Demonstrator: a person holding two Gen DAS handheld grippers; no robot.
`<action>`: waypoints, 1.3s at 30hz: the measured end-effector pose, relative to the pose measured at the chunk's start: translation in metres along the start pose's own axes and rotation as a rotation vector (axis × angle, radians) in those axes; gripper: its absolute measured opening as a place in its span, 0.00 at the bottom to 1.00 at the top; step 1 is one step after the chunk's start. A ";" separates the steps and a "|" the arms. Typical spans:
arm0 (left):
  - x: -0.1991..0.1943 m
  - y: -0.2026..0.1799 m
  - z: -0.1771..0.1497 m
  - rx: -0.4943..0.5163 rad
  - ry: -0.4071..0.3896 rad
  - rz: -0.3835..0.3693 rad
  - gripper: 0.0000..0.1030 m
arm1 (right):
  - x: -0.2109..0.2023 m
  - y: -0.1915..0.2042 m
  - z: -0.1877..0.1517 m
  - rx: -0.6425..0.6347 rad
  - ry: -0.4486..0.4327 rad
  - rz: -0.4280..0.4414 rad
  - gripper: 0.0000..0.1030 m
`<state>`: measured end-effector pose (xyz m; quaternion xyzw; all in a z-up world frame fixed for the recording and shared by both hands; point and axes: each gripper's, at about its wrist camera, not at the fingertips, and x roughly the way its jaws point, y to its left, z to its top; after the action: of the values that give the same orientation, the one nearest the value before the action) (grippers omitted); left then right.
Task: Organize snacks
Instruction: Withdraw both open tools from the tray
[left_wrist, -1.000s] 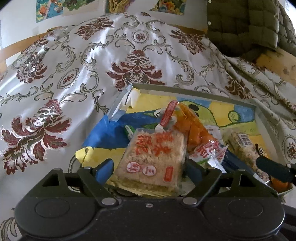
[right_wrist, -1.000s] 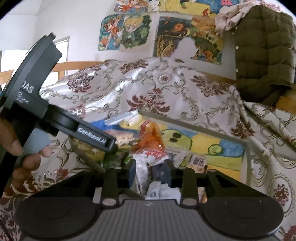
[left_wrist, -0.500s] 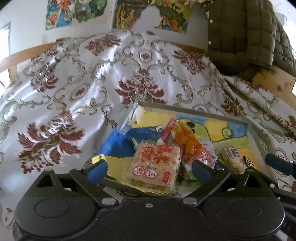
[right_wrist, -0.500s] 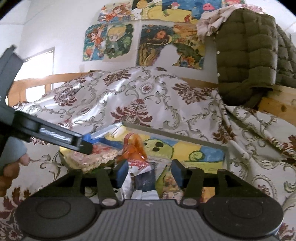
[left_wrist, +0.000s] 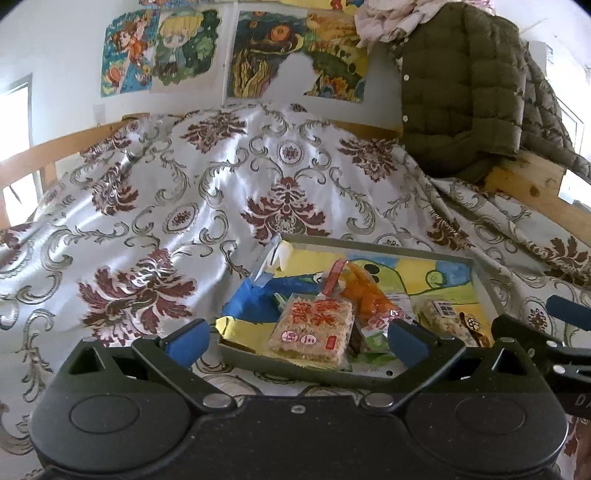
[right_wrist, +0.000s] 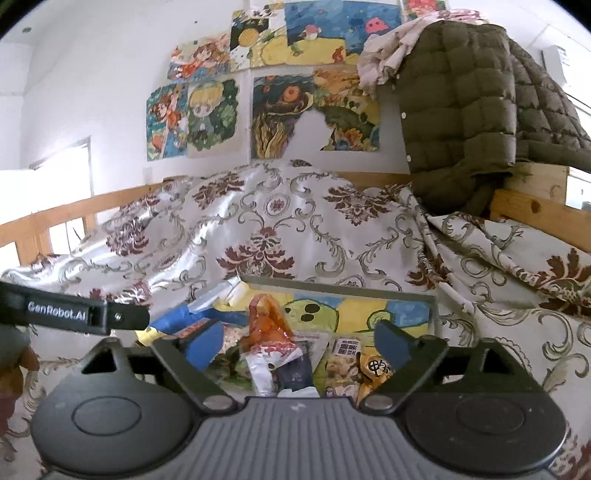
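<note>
A shallow grey tray (left_wrist: 376, 244) with a cartoon-painted floor lies on the patterned cloth and holds several snack packets. A square rice-cake packet with red lettering (left_wrist: 314, 328) rests at its near left. An orange packet (left_wrist: 364, 295) lies behind it, and a second rice cake (left_wrist: 441, 317) sits to the right. My left gripper (left_wrist: 297, 338) hovers in front of the tray, its jaws opening wide, touching nothing. My right gripper (right_wrist: 297, 341) is opening too, its pads apart from the orange packet (right_wrist: 267, 325) and white wrapper (right_wrist: 264, 365) seen between them.
The floral satin cloth (left_wrist: 184, 206) covers the raised surface around the tray. A wooden rail (left_wrist: 62, 146) runs along the back left. An olive quilted jacket (left_wrist: 465, 85) hangs over a wooden frame at the right. Posters cover the wall (right_wrist: 207, 118). A hand (right_wrist: 14, 365) holds the left gripper.
Both grippers drew back from the tray and rose. The left one let go of the rice-cake packet, which now lies in the tray. The right jaws spread off the white wrapper.
</note>
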<state>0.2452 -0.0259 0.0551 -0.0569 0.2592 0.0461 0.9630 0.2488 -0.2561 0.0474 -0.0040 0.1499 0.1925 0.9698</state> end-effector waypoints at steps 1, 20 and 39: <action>-0.005 0.000 -0.001 0.000 -0.005 0.000 0.99 | -0.004 0.001 0.001 0.006 -0.007 -0.002 0.97; -0.096 0.011 -0.053 -0.031 -0.093 0.118 0.99 | -0.086 0.029 -0.019 0.067 -0.052 -0.058 1.00; -0.150 0.043 -0.105 0.012 -0.043 0.045 0.99 | -0.151 0.066 -0.058 0.082 0.011 -0.125 1.00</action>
<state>0.0588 -0.0063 0.0369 -0.0444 0.2400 0.0676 0.9674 0.0741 -0.2552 0.0395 0.0252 0.1622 0.1255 0.9784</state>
